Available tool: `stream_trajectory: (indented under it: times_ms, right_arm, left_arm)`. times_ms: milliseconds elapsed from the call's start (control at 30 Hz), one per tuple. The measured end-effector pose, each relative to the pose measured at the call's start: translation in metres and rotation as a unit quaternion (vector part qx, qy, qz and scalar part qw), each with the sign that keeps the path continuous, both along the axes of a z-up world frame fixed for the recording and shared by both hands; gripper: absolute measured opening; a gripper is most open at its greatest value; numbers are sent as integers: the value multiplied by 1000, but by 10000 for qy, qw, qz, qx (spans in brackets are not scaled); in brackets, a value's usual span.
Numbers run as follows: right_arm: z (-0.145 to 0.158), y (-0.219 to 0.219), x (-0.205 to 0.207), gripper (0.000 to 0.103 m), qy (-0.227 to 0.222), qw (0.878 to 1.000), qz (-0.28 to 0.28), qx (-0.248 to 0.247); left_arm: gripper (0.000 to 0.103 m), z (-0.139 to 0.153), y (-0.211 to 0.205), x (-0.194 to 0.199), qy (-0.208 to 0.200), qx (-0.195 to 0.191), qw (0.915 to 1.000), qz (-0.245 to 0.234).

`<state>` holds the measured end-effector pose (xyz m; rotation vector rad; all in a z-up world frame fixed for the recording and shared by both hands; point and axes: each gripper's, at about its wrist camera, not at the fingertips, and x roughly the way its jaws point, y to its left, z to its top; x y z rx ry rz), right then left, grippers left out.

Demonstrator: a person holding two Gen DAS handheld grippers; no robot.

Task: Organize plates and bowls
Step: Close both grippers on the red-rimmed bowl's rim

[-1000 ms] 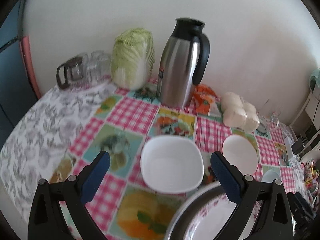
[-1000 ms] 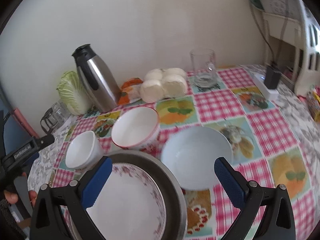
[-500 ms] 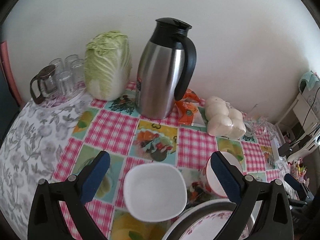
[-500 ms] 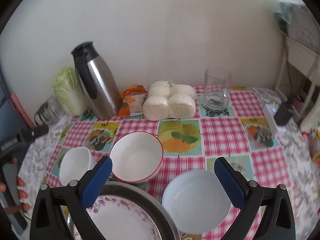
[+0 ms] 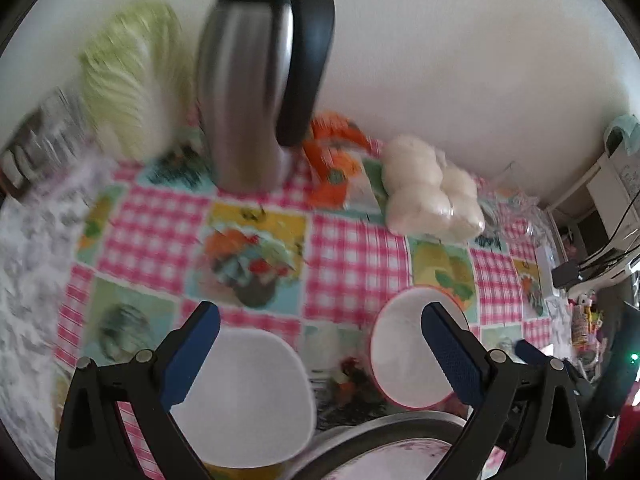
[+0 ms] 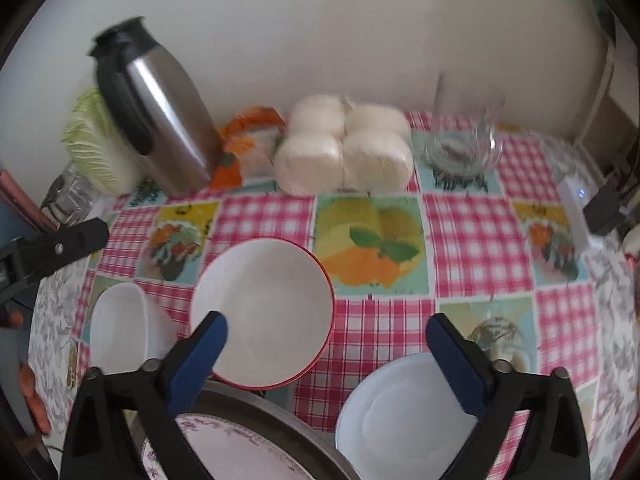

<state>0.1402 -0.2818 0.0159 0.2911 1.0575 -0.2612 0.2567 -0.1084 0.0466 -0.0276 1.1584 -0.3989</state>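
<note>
Both grippers' jaws gape wide, empty: left gripper (image 5: 320,354) above the square white bowl (image 5: 244,396), right gripper (image 6: 326,354) between red-rimmed bowl (image 6: 262,312) and pale blue bowl (image 6: 404,412).

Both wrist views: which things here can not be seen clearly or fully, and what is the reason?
- Floral-rimmed white plate in the grey metal pan: cut off by the bottom edge and hidden behind the right gripper, right wrist view.
- Steel thermos jug: top cut off by the upper edge and motion-blurred, left wrist view.
- Clear drinking glass: blurred; contents unclear, right wrist view.
- Pale blue bowl: partly behind a gripper finger, right wrist view.
</note>
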Motion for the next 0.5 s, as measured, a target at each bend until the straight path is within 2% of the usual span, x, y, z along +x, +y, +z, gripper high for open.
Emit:
stream_trajectory:
  times_ms: [100,133,200,267,300,367,500]
  right_arm:
    - [-14,-8,5,81,170,9997,-82,147]
    - [-17,-9,7,79,224,9996,-92,168]
    - [-24,-9,10,67,337,9994,-64,76]
    - [-28,-10,14,58,428,9991,-34,53]
    - [-31,-11,15,51,482,9988,-30,69]
    - [-35,-13,17,48,532,9985,-52,133]
    - [-40,-15,22,34,585,9982,-40,154]
  left_arm:
    - [100,-16,-16,0,89,415,9990,-159]
    - [100,-19,-19,-1,101,460,9987,-182]
    - [99,-27,-25,0,184,513,9984,-170]
    - [85,-37,-29,2,344,544,9977,-196]
    - [73,-41,-31,2,400,607,9971,-217]
    - [69,-45,-37,3,337,731,9963,-304]
    - [63,-49,-39,5,516,490,9969,-341]
